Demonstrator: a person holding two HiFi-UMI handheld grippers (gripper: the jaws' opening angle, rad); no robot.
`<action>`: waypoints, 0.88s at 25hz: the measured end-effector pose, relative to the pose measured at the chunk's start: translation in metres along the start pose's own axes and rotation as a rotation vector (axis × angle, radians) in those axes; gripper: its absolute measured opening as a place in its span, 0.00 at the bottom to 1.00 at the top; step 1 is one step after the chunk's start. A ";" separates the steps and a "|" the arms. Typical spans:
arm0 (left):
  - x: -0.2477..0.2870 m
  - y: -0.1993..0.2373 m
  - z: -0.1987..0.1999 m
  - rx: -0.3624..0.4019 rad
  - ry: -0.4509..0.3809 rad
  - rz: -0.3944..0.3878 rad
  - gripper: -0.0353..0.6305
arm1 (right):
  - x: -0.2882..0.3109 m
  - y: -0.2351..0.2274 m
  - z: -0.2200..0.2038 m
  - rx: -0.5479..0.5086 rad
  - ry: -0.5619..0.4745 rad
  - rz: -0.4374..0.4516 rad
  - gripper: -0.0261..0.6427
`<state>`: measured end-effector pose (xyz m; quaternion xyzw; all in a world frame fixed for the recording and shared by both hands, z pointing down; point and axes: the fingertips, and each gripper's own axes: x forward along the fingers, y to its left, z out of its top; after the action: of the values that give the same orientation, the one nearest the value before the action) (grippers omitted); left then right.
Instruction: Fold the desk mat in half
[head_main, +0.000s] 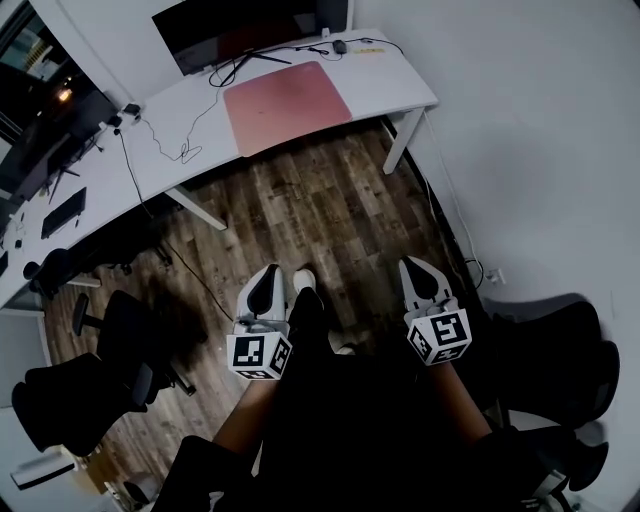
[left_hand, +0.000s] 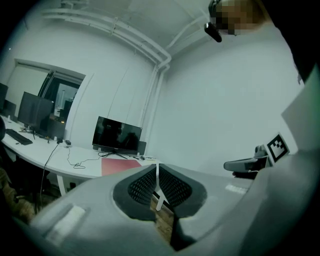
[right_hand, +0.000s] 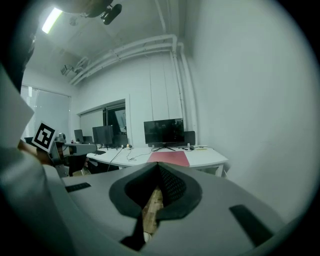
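Left tool (head_main: 270, 272) and right tool (head_main: 412, 268), both closed and empty, point toward the pink desk mat (head_main: 287, 105), lying flat well ahead on the white table (head_main: 390, 85), long axis crosswise, neither tool evidently nearer.

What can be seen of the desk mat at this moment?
The desk mat is a thin, pinkish-red rectangle with rounded corners and a plain, smooth-looking surface. It lies flat and fully unfolded on the white desk, in front of the dark monitor and towards the desk's right end, with its front edge close to the desk's front edge. Nothing appears to rest on it, and only the desk touches it.
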<state>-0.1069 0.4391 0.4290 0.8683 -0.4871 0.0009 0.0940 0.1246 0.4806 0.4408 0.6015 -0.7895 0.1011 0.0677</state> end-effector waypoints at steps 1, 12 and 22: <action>0.011 0.007 0.002 -0.003 0.001 -0.004 0.09 | 0.011 -0.002 0.003 -0.001 0.004 0.002 0.04; 0.120 0.107 0.028 -0.043 0.019 0.019 0.09 | 0.149 -0.013 0.055 -0.029 0.055 0.023 0.04; 0.191 0.190 0.034 -0.083 0.028 0.014 0.09 | 0.249 0.000 0.103 -0.076 0.079 0.035 0.04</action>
<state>-0.1709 0.1758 0.4446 0.8600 -0.4915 -0.0068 0.1369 0.0596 0.2223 0.3975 0.5801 -0.7999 0.0960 0.1200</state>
